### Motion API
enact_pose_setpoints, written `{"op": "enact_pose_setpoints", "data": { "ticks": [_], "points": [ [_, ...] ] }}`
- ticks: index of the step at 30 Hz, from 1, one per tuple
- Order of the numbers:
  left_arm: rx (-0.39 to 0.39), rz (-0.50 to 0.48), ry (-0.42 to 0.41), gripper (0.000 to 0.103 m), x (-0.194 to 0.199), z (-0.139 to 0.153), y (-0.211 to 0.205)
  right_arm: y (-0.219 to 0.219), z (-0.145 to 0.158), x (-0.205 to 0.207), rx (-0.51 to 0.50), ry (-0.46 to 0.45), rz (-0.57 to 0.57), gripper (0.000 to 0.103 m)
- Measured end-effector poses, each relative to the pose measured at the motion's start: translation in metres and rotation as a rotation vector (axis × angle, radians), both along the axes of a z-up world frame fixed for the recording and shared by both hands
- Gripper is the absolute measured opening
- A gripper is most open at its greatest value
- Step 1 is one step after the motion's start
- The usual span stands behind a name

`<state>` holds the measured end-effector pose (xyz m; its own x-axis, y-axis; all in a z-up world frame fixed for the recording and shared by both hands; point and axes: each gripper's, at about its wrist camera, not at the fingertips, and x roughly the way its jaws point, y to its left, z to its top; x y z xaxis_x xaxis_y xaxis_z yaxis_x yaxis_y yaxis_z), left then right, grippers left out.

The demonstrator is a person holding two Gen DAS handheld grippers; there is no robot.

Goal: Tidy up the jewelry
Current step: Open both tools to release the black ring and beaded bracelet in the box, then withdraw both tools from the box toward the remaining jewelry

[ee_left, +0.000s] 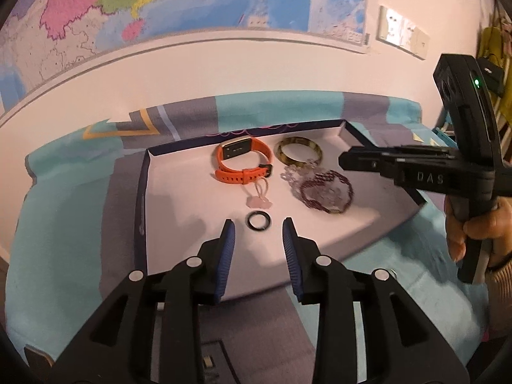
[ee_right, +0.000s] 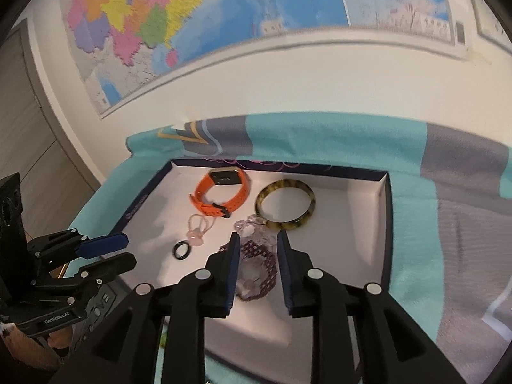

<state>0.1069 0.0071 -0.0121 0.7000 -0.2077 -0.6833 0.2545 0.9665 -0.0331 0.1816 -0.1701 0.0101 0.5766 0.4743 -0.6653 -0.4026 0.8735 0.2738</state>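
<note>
A shallow white tray with a dark rim [ee_left: 144, 192] [ee_right: 385, 224] holds the jewelry. An orange watch [ee_left: 243, 172] [ee_right: 236, 201] and a mottled brown bangle [ee_left: 315, 148] [ee_right: 288, 224] lie at its back. Nearer are a pink charm on a loop [ee_left: 259, 203] [ee_right: 196, 238], a black ring [ee_left: 248, 220] [ee_right: 175, 251], a clear bead bracelet [ee_left: 294, 171] [ee_right: 244, 224] and a purple beaded bracelet [ee_left: 326, 192] [ee_right: 259, 249]. My left gripper [ee_left: 259, 224] [ee_right: 129, 250] is open, with the ring just past its tips. My right gripper [ee_right: 258, 236] [ee_left: 344, 161] is open above the purple bracelet, pads not touching it.
The tray rests on a teal and grey cloth [ee_left: 64, 224] [ee_right: 448, 192] against a white wall with a coloured map [ee_left: 160, 0] [ee_right: 192, 16]. A wall plate [ee_left: 403, 32] is at the upper right. A person's hand [ee_left: 464, 224] grips the right tool's handle.
</note>
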Motion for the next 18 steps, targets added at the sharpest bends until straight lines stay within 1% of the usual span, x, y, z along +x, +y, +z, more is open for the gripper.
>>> {"op": "enact_pose_setpoints", "data": {
  "ticks": [5, 8, 13, 18],
  "points": [
    [-0.001, -0.047, -0.016, 0.036, -0.023, 0.002, -0.006, -0.001, 0.014, -0.033, 0.006, -0.042, 0.058, 0.022],
    [0.006, -0.069, -0.012, 0.036, -0.034, -0.001, -0.011, 0.002, 0.014, -0.054, 0.009, -0.04, 0.108, 0.022],
    [0.004, -0.087, 0.011, 0.036, -0.043, -0.009, -0.015, 0.007, 0.0, -0.082, -0.002, 0.001, 0.179, 0.022],
    [0.008, -0.097, 0.03, 0.036, -0.048, -0.017, -0.017, 0.012, -0.022, -0.101, -0.044, 0.045, 0.189, 0.022]
  ]
}}
